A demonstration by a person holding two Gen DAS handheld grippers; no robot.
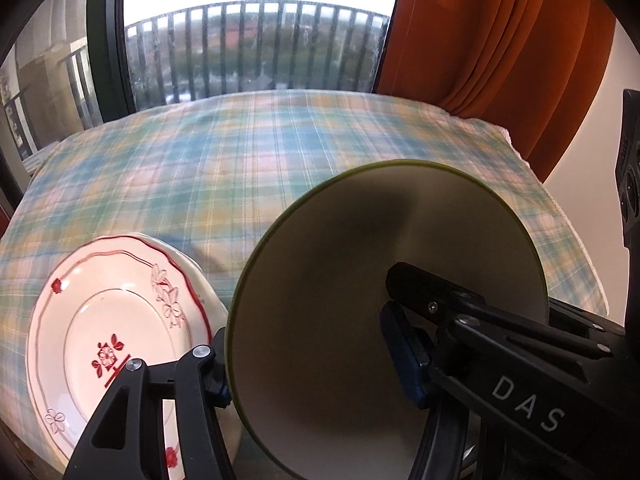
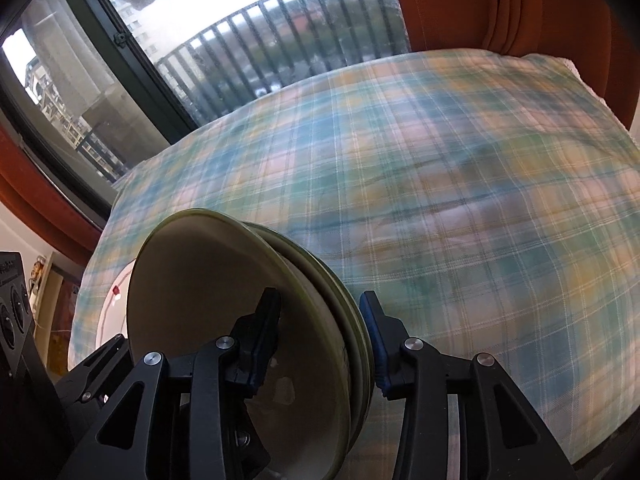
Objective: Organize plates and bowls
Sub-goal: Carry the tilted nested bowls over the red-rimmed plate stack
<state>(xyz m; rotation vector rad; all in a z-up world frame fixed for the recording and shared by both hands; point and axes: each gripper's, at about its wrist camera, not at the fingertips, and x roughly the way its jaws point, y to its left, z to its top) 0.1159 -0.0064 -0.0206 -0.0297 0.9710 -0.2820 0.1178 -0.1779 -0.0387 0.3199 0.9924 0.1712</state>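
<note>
My left gripper (image 1: 308,344) is shut on the rim of a cream bowl with a green rim (image 1: 340,280), held tilted above the plaid table; one finger is inside, one outside. To its left lies a stack of white plates with red flowers (image 1: 108,320). My right gripper (image 2: 320,336) is shut on the rims of nested green-rimmed bowls (image 2: 208,304), one finger inside, one outside. A bit of the white plate (image 2: 116,300) shows behind them.
The table is covered by a blue, pink and yellow plaid cloth (image 1: 240,168). A window with a balcony railing (image 1: 256,48) is behind it. An orange curtain (image 1: 500,40) hangs at the right. A black device (image 2: 12,312) stands at the left.
</note>
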